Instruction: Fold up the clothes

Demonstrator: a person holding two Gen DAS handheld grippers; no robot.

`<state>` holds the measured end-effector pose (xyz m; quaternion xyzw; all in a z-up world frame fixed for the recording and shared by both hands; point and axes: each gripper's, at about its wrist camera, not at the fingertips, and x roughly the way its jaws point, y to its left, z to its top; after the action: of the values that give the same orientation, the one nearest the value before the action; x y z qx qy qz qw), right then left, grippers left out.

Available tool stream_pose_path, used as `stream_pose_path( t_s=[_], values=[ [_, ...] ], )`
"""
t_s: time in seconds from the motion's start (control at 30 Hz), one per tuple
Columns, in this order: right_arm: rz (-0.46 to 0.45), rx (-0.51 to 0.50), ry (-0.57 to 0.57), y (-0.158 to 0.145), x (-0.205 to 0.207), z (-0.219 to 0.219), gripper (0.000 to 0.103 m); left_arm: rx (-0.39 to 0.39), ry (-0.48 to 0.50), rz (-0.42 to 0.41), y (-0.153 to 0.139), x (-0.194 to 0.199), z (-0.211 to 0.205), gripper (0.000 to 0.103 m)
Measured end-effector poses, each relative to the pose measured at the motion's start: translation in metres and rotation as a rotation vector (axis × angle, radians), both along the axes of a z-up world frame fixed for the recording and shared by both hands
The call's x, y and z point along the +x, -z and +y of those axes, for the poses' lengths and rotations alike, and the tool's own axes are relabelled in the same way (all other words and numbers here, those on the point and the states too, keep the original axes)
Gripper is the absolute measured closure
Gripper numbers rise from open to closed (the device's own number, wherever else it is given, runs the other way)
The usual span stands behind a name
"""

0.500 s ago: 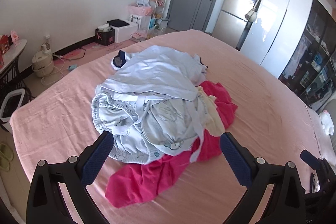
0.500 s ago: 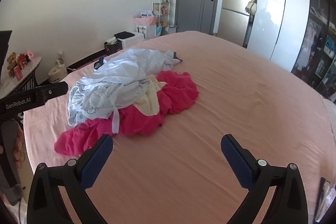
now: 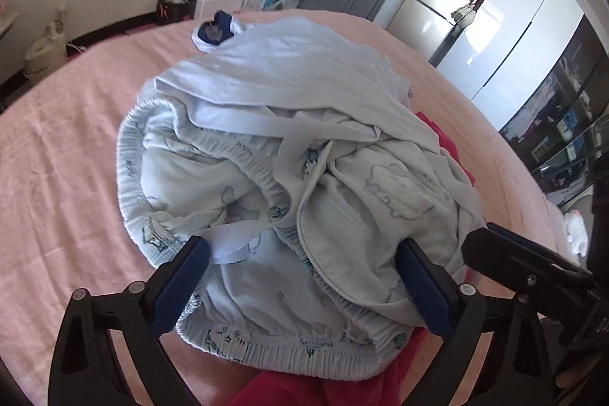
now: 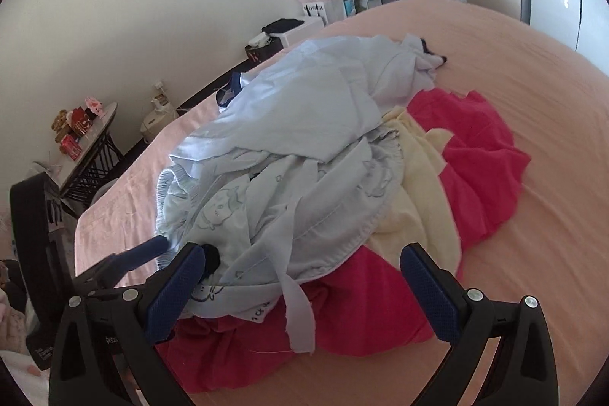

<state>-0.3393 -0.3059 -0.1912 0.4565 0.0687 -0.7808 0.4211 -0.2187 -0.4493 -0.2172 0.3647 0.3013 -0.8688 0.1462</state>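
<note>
Lying heaped on your pink bed (image 3: 57,158): one pile of unfolded clothes, left of the bed's middle in the right wrist view. Item one, a pale blue printed garment (image 3: 266,208) with an elastic waistband, uppermost at the near edge. Item two, a plain light blue shirt (image 4: 304,101) draped over the far half. Item three, a cream piece (image 4: 418,177) tucked beneath on the right side. Item four, a magenta garment (image 4: 475,147) at the bottom, spreading out right and toward you. Your left gripper (image 3: 304,276) has its fingers spread wide, straddling the printed garment's waistband. Your right gripper (image 4: 300,288) likewise stands wide apart at the pile's near edge, gripping nothing, just beside the left one.
</note>
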Motion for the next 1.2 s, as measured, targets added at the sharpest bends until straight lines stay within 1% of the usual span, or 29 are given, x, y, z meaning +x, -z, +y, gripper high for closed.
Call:
stream_pose_path(
  t_s=[0.03, 0.07, 0.1, 0.13, 0.17, 0.2, 0.23, 0.27, 0.33, 0.37, 0.4, 0.43, 0.47, 0.5, 0.53, 0.57, 0.63, 0.7, 0.8, 0.83, 0.87, 0.93, 1.0, 1.03, 1.07, 1.1, 1.13, 1.17, 1.2],
  values=[
    [-0.034, -0.002, -0.009, 0.005, -0.002, -0.004, 0.005, 0.025, 0.033, 0.017, 0.0, -0.001, 0.001, 0.025],
    [-0.062, -0.013, -0.022, 0.008, -0.002, -0.006, 0.011, 0.03, 0.067, 0.04, -0.004, -0.001, 0.004, 0.044],
    [-0.087, -0.023, -0.033, 0.01, -0.001, -0.008, 0.028, -0.004, 0.079, 0.049, -0.011, -0.001, 0.009, 0.055],
    [-0.074, -0.019, -0.039, 0.009, 0.001, -0.009, 0.041, -0.046, 0.093, 0.051, -0.017, -0.001, 0.014, 0.06],
    [-0.061, -0.015, -0.044, 0.008, 0.002, -0.009, 0.045, -0.068, 0.11, 0.053, -0.021, -0.001, 0.018, 0.065],
    [-0.048, -0.011, -0.049, 0.007, 0.004, -0.01, 0.054, -0.063, 0.111, 0.058, -0.021, -0.001, 0.019, 0.066],
    [-0.04, -0.007, -0.054, 0.006, 0.006, -0.011, 0.059, -0.056, 0.111, 0.063, -0.021, 0.0, 0.019, 0.068],
    [-0.031, -0.004, -0.059, 0.005, 0.007, -0.012, 0.06, -0.049, 0.112, 0.068, -0.021, 0.0, 0.02, 0.069],
    [-0.025, -0.021, -0.057, 0.001, 0.009, -0.009, 0.068, -0.046, 0.108, 0.089, -0.024, 0.001, 0.018, 0.069],
    [-0.022, -0.03, -0.056, -0.002, 0.011, -0.008, 0.074, -0.063, 0.107, 0.105, -0.03, 0.002, 0.019, 0.07],
    [-0.017, -0.054, -0.055, -0.008, 0.012, -0.005, 0.089, -0.09, 0.106, 0.12, -0.036, 0.003, 0.022, 0.07],
    [-0.012, -0.077, -0.053, -0.015, 0.014, -0.003, 0.092, -0.113, 0.113, 0.144, -0.044, 0.004, 0.026, 0.07],
    [0.013, -0.086, -0.054, -0.023, 0.017, -0.002, 0.093, -0.136, 0.12, 0.168, -0.051, 0.005, 0.03, 0.07],
    [0.038, -0.094, -0.056, -0.031, 0.02, 0.0, 0.094, -0.135, 0.142, 0.204, -0.059, 0.007, 0.035, 0.071],
    [0.067, -0.097, -0.057, -0.038, 0.022, 0.002, 0.094, -0.133, 0.165, 0.24, -0.066, 0.008, 0.04, 0.071],
    [0.077, -0.097, -0.062, -0.043, 0.023, 0.004, 0.094, -0.137, 0.184, 0.25, -0.071, 0.007, 0.046, 0.077],
    [0.082, -0.083, -0.054, -0.049, 0.022, 0.011, 0.096, -0.126, 0.225, 0.239, -0.073, 0.0, 0.057, 0.079],
    [0.101, -0.06, -0.038, -0.05, 0.023, 0.025, 0.096, -0.141, 0.246, 0.211, -0.069, -0.006, 0.071, 0.079],
    [0.064, -0.054, 0.001, -0.041, 0.024, 0.051, 0.097, -0.165, 0.278, 0.169, -0.064, -0.015, 0.091, 0.079],
    [0.047, -0.054, 0.013, -0.037, 0.023, 0.058, 0.097, -0.188, 0.256, 0.148, -0.062, -0.014, 0.096, 0.079],
    [0.04, -0.045, 0.016, -0.034, 0.024, 0.062, 0.097, -0.182, 0.231, 0.132, -0.059, -0.009, 0.096, 0.077],
    [0.052, -0.031, 0.002, -0.033, 0.029, 0.061, 0.097, -0.156, 0.18, 0.107, -0.05, -0.003, 0.085, 0.076],
    [0.051, -0.044, -0.01, -0.034, 0.031, 0.056, 0.096, -0.13, 0.117, 0.067, -0.043, 0.001, 0.069, 0.07],
    [0.038, -0.057, -0.005, -0.034, 0.029, 0.052, 0.092, -0.098, 0.093, 0.083, -0.042, 0.005, 0.061, 0.069],
    [0.026, -0.066, 0.007, -0.033, 0.027, 0.047, 0.085, -0.064, 0.069, 0.1, -0.041, 0.009, 0.053, 0.061],
    [0.016, -0.068, 0.02, -0.031, 0.024, 0.042, 0.059, -0.031, 0.046, 0.117, -0.041, 0.013, 0.045, 0.045],
    [0.003, -0.075, 0.033, -0.028, 0.02, 0.038, 0.031, -0.027, 0.019, 0.105, -0.039, 0.016, 0.04, 0.038],
    [-0.01, -0.082, 0.045, -0.026, 0.015, 0.034, 0.025, -0.044, -0.01, 0.087, -0.038, 0.018, 0.036, 0.02],
    [-0.031, -0.086, 0.054, -0.022, 0.011, 0.029, 0.025, -0.064, -0.041, 0.079, -0.037, 0.02, 0.033, 0.018]
  ],
)
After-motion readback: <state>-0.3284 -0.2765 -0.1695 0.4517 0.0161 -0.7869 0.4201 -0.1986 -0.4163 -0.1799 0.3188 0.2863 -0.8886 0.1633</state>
